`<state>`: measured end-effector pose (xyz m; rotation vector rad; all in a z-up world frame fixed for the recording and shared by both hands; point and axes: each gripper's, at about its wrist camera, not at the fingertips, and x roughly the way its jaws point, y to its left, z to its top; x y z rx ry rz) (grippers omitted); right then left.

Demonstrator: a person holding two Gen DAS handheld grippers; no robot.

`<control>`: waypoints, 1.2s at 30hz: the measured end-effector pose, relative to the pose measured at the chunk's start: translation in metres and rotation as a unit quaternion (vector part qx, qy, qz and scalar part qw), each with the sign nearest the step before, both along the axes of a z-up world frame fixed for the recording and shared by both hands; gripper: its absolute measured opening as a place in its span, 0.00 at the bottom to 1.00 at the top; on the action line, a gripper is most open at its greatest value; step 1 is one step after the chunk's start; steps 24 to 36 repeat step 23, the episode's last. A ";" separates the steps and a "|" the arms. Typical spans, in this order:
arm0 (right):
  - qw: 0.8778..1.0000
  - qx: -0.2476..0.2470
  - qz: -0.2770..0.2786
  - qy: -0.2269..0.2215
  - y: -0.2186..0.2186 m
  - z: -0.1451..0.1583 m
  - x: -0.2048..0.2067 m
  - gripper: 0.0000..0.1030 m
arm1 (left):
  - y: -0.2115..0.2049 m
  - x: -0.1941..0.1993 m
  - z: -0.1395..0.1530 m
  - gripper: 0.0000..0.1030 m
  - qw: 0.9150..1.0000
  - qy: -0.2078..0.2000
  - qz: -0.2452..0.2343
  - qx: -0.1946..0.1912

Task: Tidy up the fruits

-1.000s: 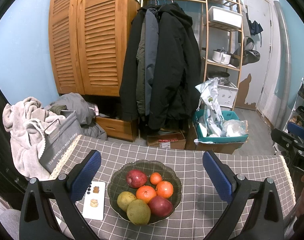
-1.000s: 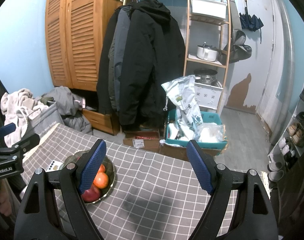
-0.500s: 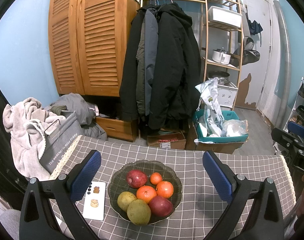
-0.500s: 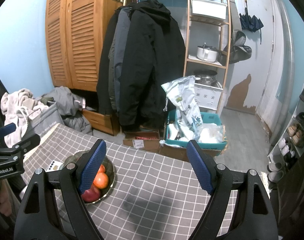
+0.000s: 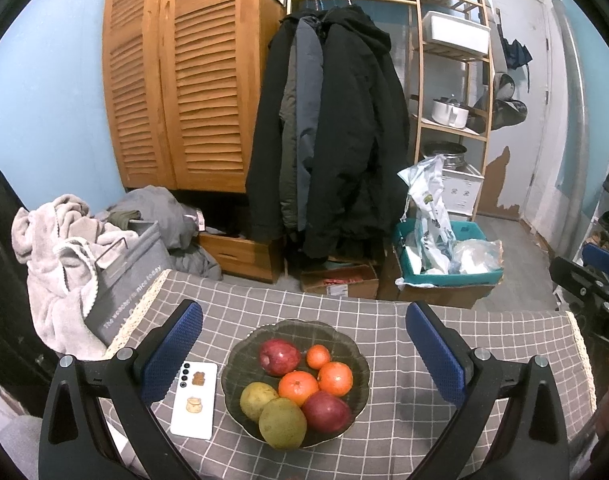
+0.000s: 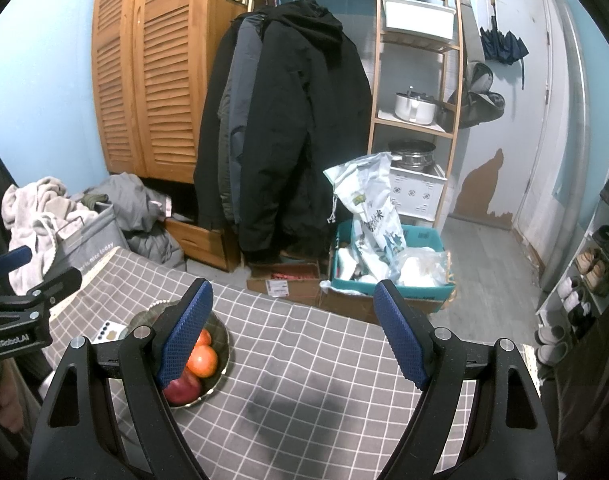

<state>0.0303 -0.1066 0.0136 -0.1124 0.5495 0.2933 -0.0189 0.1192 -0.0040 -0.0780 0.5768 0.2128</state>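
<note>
The bowl (image 5: 360, 364) holds apples, oranges and pears; both grippers (image 5: 304, 354) (image 6: 292, 330) gape wide, empty.

A white phone (image 5: 194, 399) lies face down on the grey checked tablecloth (image 5: 388, 316). Dark coats (image 5: 328, 128) hang at twelve o'clock — louvred wooden doors (image 5: 176, 80) at eleven, a shelf rack (image 5: 452, 80) with a white pot (image 5: 449, 111) at one. A teal crate (image 6: 392, 276) sits on the floor — a grey laundry bag (image 5: 124, 280) at nine.

At the left edge of my right wrist view, the left gripper (image 6: 8, 264) reads "GenRobot.AI". The grey laundry bag (image 6: 89, 245) reads "nice today" (its earlier words are unclear).
</note>
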 end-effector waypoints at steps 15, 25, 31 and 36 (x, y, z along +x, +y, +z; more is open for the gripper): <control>1.000 0.000 0.000 0.000 0.000 0.000 0.000 0.79 | 0.003 0.003 -0.001 0.99 1.000 0.006 0.006 -0.004; 1.000 -0.001 0.000 -0.001 0.000 0.000 -0.001 0.79 | 0.002 0.001 -0.001 0.99 1.000 0.004 0.008 0.006; 1.000 -0.001 0.000 -0.001 0.000 0.000 -0.001 0.79 | 0.002 0.001 -0.001 0.99 1.000 0.004 0.008 0.006; 1.000 -0.001 0.000 -0.001 0.000 0.000 -0.001 0.79 | 0.002 0.001 -0.001 0.99 1.000 0.004 0.008 0.006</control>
